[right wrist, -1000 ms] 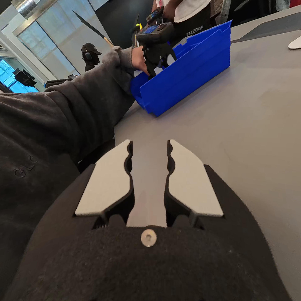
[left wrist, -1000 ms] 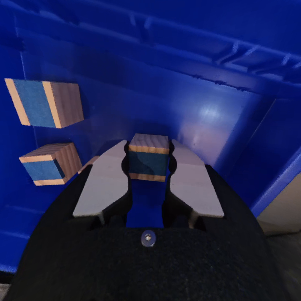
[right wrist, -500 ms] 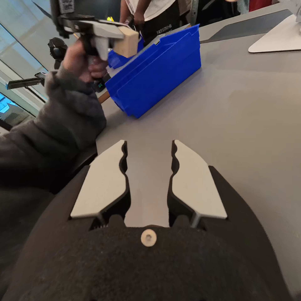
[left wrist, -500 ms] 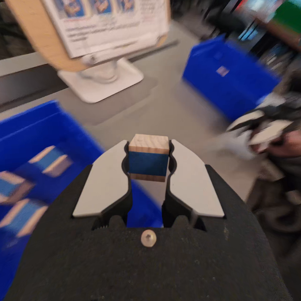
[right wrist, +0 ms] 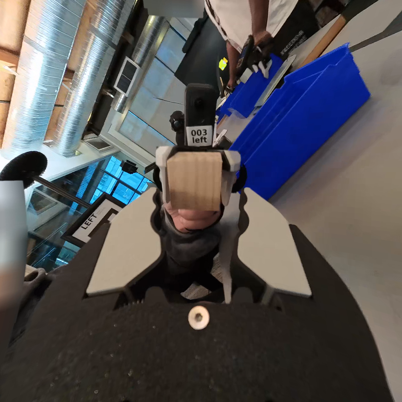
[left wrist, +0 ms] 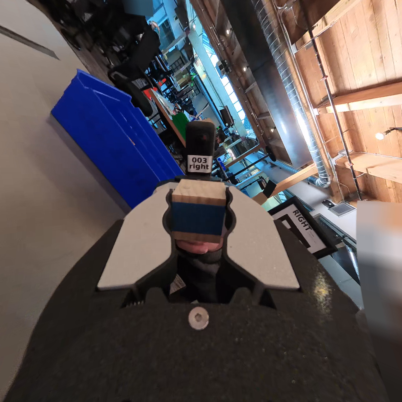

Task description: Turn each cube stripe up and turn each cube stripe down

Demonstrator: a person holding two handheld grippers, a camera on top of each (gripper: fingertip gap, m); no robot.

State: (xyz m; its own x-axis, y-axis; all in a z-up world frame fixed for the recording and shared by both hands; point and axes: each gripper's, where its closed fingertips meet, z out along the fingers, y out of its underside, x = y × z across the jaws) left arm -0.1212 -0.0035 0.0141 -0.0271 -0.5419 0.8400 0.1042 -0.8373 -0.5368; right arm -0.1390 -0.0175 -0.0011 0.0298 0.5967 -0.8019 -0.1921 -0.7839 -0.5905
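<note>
Step in hand, as judged: mid-air handover of the striped wooden cube (left wrist: 198,215) for re-orienting. Left tongs (left wrist: 198,214) clamped the cube, blue stripe facing the left wrist camera. Right tongs (right wrist: 198,208) stood spread and empty, nose to nose with the left, cube just ahead of their tips. Next move probably needs the right tongs to close on the free faces. One second earlier the cube sat inside the blue bin (left wrist: 113,139); now it was held clear of it, above the grey surface (left wrist: 43,174).

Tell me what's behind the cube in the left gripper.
Behind the cube, the right gripper faces it, open; its camera rises above. Its fingertips are hidden by the cube.
</note>
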